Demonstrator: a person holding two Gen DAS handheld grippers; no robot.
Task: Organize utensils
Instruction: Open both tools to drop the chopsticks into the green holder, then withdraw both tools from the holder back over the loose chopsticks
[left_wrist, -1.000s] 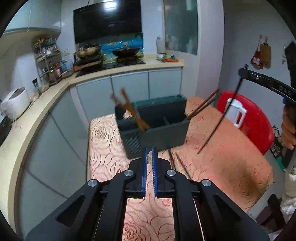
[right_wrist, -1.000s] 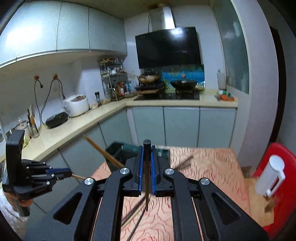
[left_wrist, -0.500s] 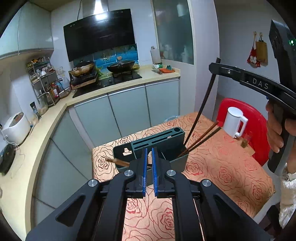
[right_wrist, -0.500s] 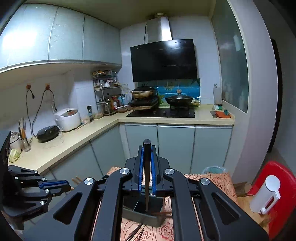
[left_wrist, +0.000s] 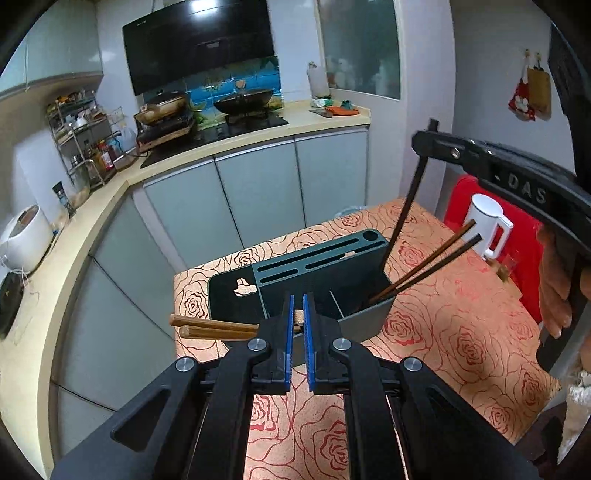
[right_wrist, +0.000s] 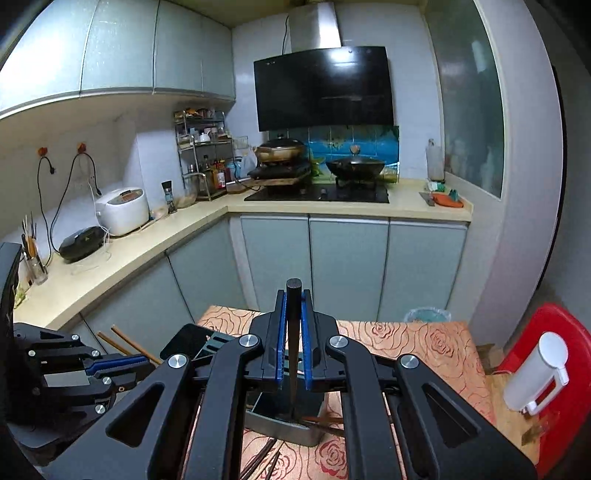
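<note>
Left wrist: left tool (left_wrist: 298, 308) pinching brown chopsticks (left_wrist: 214, 327) (tips hidden); right tool (right_wrist: 293, 310) clamping black chopstick (right_wrist: 293, 354)

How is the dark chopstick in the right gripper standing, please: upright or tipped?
Nearly upright: the dark chopstick hangs between the right gripper's pads.

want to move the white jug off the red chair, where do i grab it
Grip the jug by its handle, coming from the side where that loop sticks out, toward the chair's open edge. It stands upright, its body looks too wide for the jaws, and the handle is a thin vertical bar. Both grippers already hold chopsticks.
</note>
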